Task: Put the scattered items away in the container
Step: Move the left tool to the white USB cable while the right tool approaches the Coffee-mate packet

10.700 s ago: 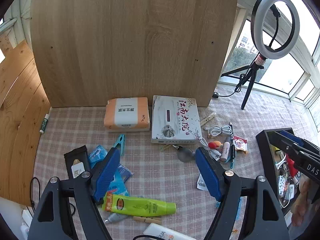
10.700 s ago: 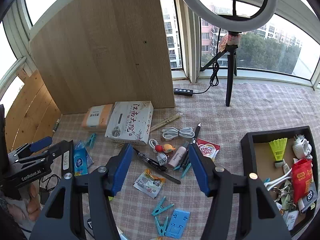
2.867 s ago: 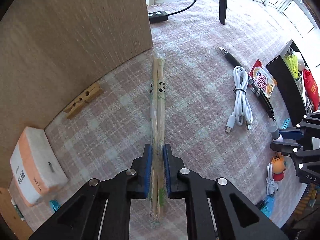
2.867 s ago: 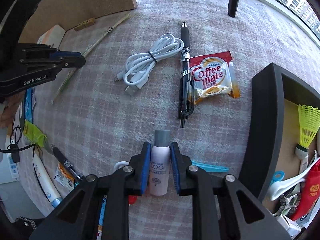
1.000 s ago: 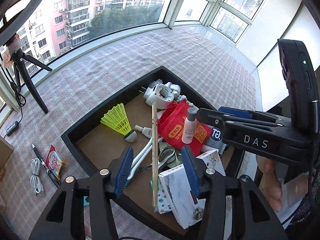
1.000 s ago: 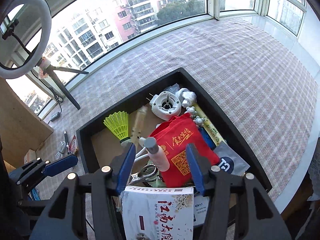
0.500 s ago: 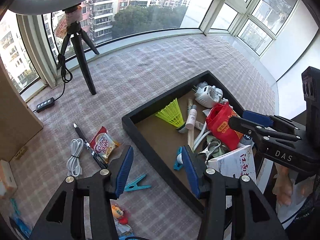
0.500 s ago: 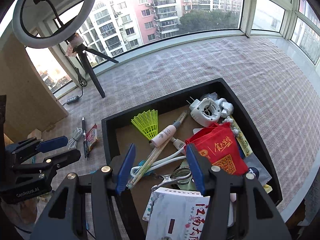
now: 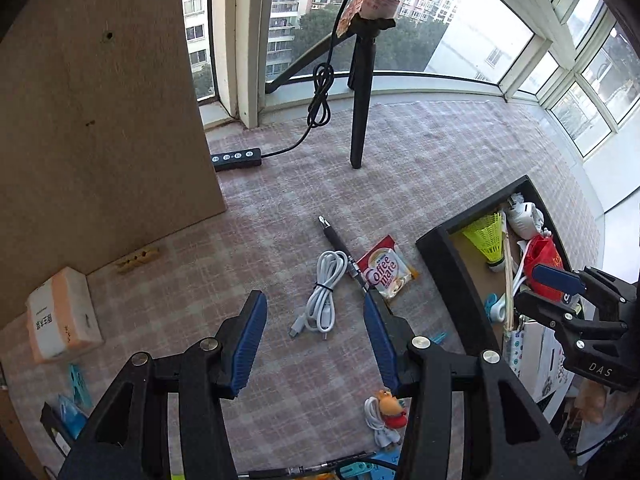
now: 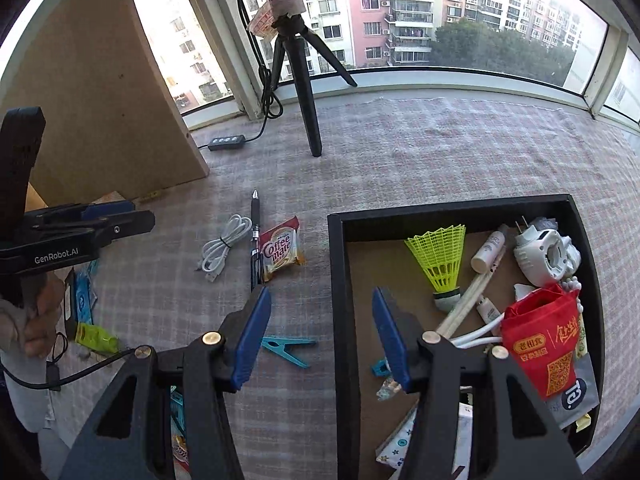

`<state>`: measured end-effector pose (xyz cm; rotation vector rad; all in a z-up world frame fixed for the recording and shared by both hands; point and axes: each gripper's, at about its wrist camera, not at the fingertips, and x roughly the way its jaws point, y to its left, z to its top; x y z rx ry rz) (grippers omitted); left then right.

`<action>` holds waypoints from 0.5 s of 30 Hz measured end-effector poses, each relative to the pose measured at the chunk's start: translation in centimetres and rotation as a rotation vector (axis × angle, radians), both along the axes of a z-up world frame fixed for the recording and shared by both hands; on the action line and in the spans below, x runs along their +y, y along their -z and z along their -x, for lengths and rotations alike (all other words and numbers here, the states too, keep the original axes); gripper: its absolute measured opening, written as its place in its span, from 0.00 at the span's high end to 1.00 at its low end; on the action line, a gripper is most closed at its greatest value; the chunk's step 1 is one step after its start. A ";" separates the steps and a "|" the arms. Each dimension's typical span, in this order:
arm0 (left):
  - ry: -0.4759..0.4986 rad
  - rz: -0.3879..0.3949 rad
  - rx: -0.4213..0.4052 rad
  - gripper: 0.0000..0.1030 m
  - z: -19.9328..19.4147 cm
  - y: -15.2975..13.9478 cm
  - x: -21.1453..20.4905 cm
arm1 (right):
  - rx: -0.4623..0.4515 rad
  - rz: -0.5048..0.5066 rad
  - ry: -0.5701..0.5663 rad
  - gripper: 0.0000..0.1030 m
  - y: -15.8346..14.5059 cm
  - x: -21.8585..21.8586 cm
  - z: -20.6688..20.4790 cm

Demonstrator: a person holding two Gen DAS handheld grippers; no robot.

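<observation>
Left gripper (image 9: 316, 344) and right gripper (image 10: 320, 336) both gape, empty; cable (image 9: 322, 292) lies between left's pads, likely next for tray (image 10: 338, 280).

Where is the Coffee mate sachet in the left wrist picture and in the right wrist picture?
Left wrist view: the Coffee mate sachet lies just right of centre, between the black pen and the black tray.
Right wrist view: the sachet lies left of centre, left of the tray.
Shared landmark: the coiled white cable, just left of the pen.
</observation>
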<state>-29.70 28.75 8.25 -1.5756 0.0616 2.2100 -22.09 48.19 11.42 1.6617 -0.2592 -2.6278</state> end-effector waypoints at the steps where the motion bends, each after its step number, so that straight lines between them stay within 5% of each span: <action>1: 0.002 0.002 -0.015 0.54 0.2 0.7 0.0 | -0.013 0.005 -0.011 0.50 0.4 -0.6 0.6; 15: 0.077 0.078 -0.107 0.55 2.3 7.8 3.2 | -0.195 0.040 -0.091 0.62 7.9 -5.3 8.1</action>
